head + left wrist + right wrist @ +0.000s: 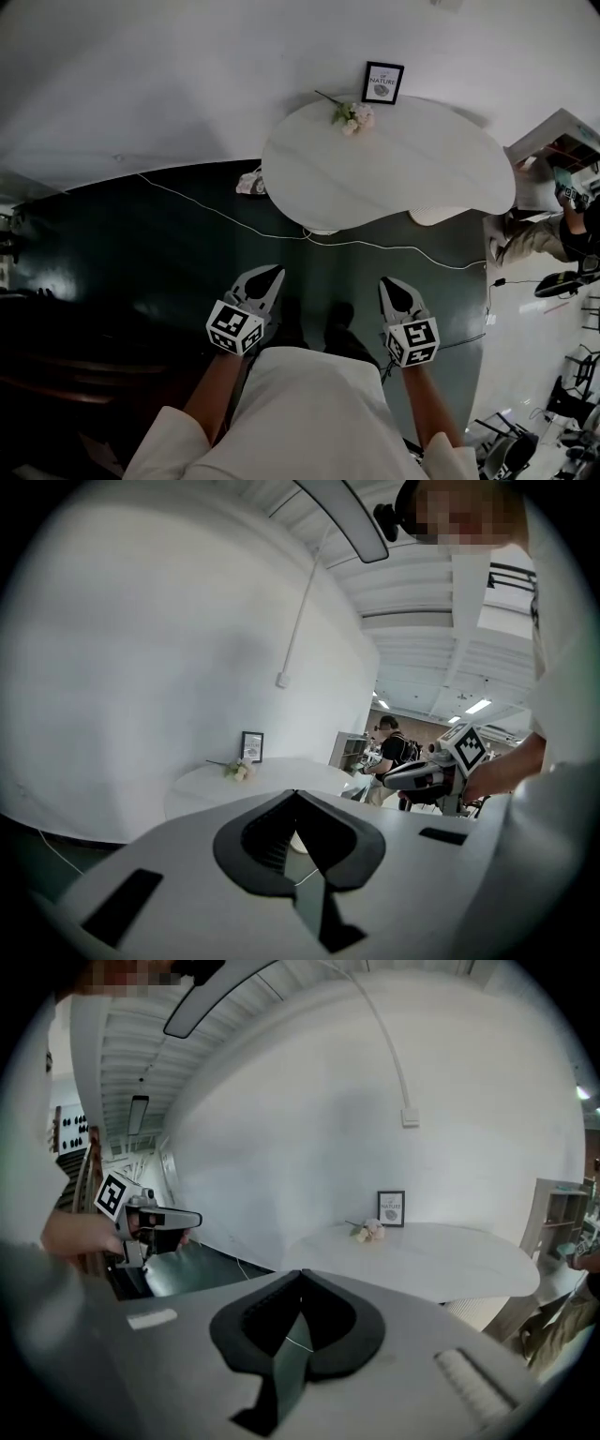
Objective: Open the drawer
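Meanwhile, left gripper [270, 275] and right gripper [394, 286] are hovering pinched together, empty, before a white table [422, 178]; drawer unseen, nothing opened yet.

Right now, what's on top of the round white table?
A little bunch of pale flowers and a small framed picture sit at the table's back edge. The rest of its top shows bare; nothing is covered.

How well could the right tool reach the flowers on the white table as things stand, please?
Probably not yet: the right tool is over the dark floor, short of the white table, and the flowers lie at its far side. Nothing blocks the way, so a step forward should do.
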Motion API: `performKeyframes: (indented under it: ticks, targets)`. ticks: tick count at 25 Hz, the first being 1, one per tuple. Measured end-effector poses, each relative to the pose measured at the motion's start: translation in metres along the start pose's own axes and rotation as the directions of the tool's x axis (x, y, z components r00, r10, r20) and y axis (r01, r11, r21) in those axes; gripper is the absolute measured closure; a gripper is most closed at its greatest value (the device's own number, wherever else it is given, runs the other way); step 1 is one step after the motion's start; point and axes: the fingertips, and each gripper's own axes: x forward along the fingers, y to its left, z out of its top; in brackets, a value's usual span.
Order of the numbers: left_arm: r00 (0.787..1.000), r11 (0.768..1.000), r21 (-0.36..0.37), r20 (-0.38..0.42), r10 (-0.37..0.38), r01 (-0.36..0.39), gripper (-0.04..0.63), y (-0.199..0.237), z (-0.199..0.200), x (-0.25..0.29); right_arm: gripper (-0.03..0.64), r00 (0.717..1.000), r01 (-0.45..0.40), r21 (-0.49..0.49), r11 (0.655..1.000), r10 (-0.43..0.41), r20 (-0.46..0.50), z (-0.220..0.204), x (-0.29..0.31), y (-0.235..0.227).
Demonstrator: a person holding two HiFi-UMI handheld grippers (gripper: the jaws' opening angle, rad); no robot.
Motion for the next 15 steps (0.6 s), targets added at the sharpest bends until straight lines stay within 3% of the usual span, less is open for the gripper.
performKeyframes:
  ticks: [6,15]
  targets:
    - [0.998,0.998,-0.027,-0.011,0.056,-0.057,0.589,-0.022,-0.010,0.021,0.614,0.997,-0.071,-0.010,0.997,0.071,-0.035,-0.013,0.006,-0.030]
    - [0.995,0.996,-0.044,-0.053,0.082,-0.084,0.589,-0.035,-0.031,0.044,0.614,0.989,-0.137,-0.011,0.990,0.136,-0.061,-0.030,0.027,-0.047]
